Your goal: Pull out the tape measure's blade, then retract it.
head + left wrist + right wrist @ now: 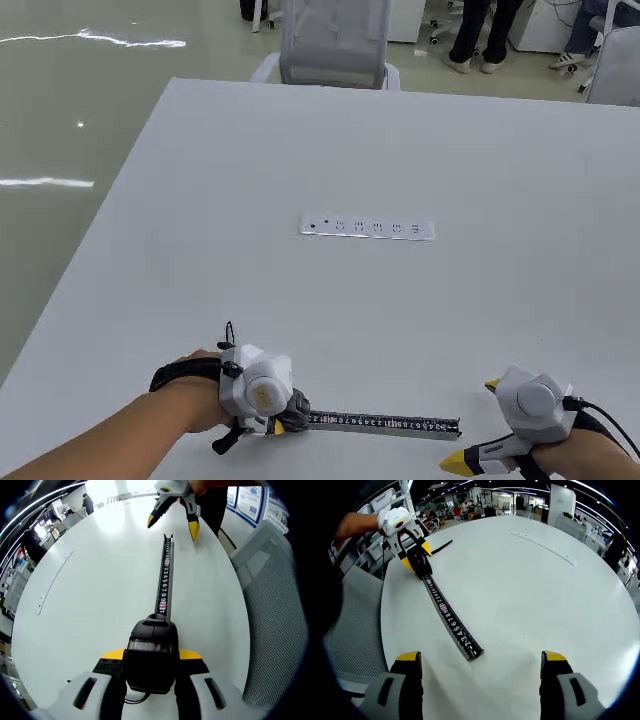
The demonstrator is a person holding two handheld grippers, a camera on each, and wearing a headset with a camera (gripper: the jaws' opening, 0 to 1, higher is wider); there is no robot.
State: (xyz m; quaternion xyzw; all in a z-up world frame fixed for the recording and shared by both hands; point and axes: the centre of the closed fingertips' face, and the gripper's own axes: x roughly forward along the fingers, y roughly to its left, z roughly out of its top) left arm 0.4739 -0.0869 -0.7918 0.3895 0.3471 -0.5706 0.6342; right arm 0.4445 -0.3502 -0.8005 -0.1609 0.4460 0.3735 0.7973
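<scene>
The white surface carries a white power strip at its middle, well apart from the tools. At the near edge lies a black tape measure, its case clamped between the jaws of the left tool. Its blade is drawn out flat along the surface. The blade's hooked end lies in the gap of the right tool, whose jaws stand wide apart and touch nothing.

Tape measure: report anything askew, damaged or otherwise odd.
Nothing stands out. The blade lies flat and straight on the table, its case clamped in the left gripper; the right gripper is open, short of its tip.
</scene>
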